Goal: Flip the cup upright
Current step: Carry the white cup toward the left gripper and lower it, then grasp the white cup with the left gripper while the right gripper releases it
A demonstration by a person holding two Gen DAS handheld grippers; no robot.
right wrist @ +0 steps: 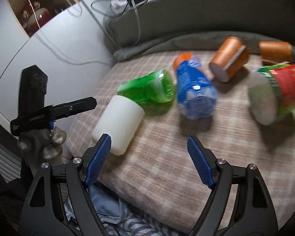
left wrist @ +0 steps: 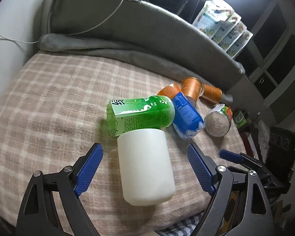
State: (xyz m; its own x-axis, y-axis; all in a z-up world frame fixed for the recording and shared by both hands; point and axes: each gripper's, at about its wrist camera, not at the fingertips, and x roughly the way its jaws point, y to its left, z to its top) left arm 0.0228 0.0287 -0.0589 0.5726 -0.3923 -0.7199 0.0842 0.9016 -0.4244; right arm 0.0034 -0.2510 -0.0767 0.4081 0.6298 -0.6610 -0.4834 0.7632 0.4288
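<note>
A white plastic cup (left wrist: 145, 167) lies on its side on the checked blanket (left wrist: 49, 102), its far end against a green bottle (left wrist: 140, 116). My left gripper (left wrist: 145, 169) is open, its blue fingers on either side of the cup without touching it. In the right wrist view the white cup (right wrist: 118, 122) lies at the left near the blanket's edge. My right gripper (right wrist: 149, 159) is open and empty, its left finger (right wrist: 99, 161) just in front of the cup's near end.
A blue bottle (right wrist: 194, 94), two orange cups (right wrist: 230, 59), an orange-capped item and a red-green can (right wrist: 275, 92) lie on their sides on the blanket. A grey padded backrest (left wrist: 147, 29) runs behind. Juice pouches (left wrist: 222, 23) stand at back right. The left gripper's hand (right wrist: 41, 137) shows at left.
</note>
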